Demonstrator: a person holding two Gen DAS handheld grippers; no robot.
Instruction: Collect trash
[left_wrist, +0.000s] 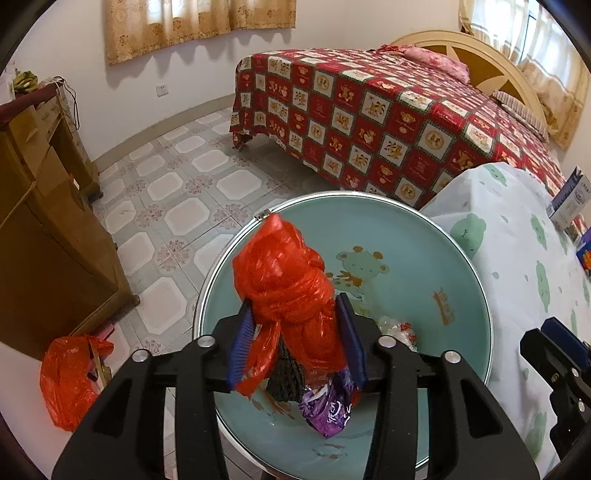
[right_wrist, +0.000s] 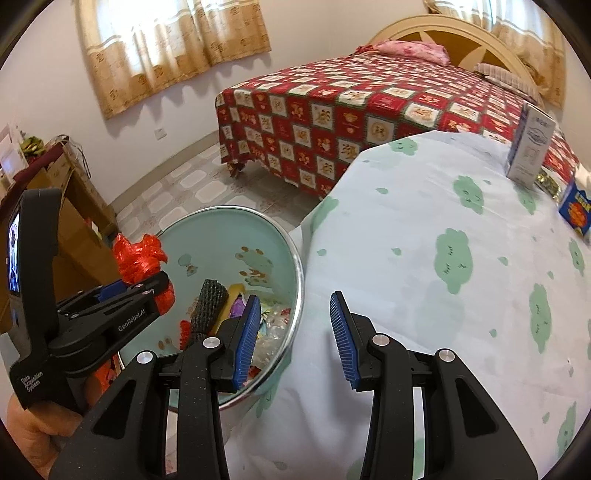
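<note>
A crumpled red plastic bag (left_wrist: 284, 273) stands knotted between the blue pads of my left gripper (left_wrist: 293, 301), filling the gap and touching both pads. It hangs over a teal enamel basin (left_wrist: 461, 258) with a bear print. In the basin lie a purple wrapper (left_wrist: 328, 410), a dark knitted piece (left_wrist: 284, 380) and clear plastic scraps (left_wrist: 397, 330). My right gripper (right_wrist: 294, 301) is open and holds nothing, hovering over the basin's rim (right_wrist: 297, 266) and the table's edge. In the right wrist view the left gripper (right_wrist: 147, 288) shows from the side, red bag (right_wrist: 140, 258) in it.
A table under a white cloth with green prints (right_wrist: 443, 258) borders the basin on the right; a white carton (right_wrist: 530, 147) and a blue box (right_wrist: 574, 210) stand at its far side. Behind are a bed (left_wrist: 369, 122) and tiled floor. A wooden cabinet (left_wrist: 44, 221) and another red bag (left_wrist: 70, 376) are on the left.
</note>
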